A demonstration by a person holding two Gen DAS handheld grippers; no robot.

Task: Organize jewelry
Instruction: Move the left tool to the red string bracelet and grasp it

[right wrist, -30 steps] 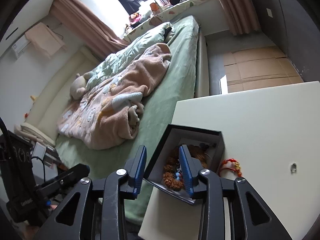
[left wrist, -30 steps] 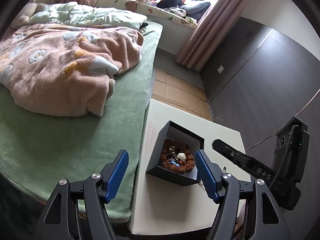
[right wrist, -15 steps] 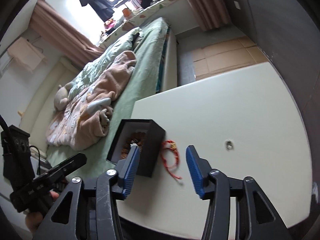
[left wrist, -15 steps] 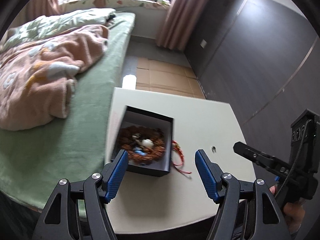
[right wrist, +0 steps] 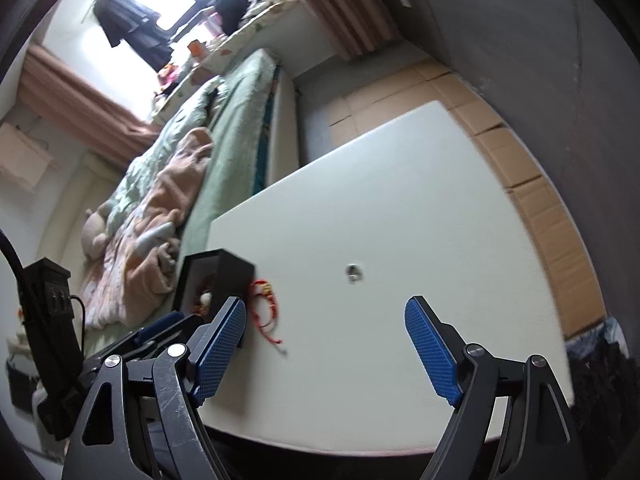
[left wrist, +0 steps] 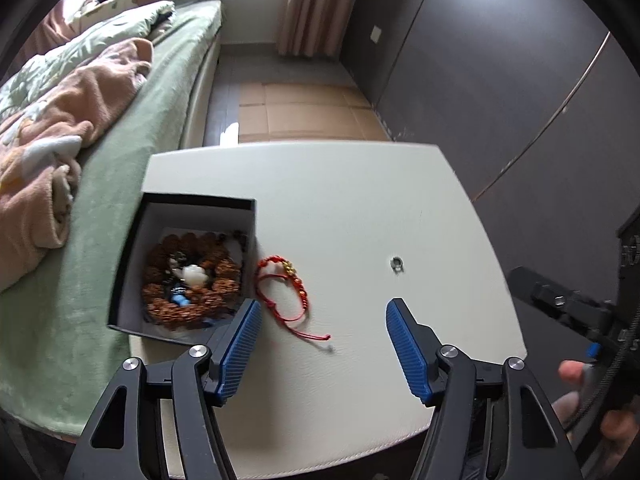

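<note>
**2 loose pieces left on the tabletop, 1 box part-filled**

Item 1: black box [left wrist: 188, 216], open-topped, at the tabletop [left wrist: 360, 208] edge nearest the bed [left wrist: 120, 184]. It holds a brown bead strand [left wrist: 192, 276] coiled round a white pendant; judged the collecting place, so the pieces inside count as sorted.

Item 2: red cord bracelet [left wrist: 284, 292] with gold beads, flat on the tabletop just beside the box wall, outside it. Judged next to go in.

Item 3: small ring [left wrist: 397, 263], alone, well apart from the box.

Item 4: left hand-held gripper [left wrist: 320, 344], jaws apart after closing slightly, holding nothing; the bracelet's tail lies ahead between its fingers.

Item 5: right hand-held gripper [right wrist: 325, 344], jaws just opened wide, empty, aimed between bracelet and ring.

View notes: the left wrist view looks down into the box and shows its contents; the right wrist view shows mainly the box's outer wall, plus the left tool's body beside it.
</note>
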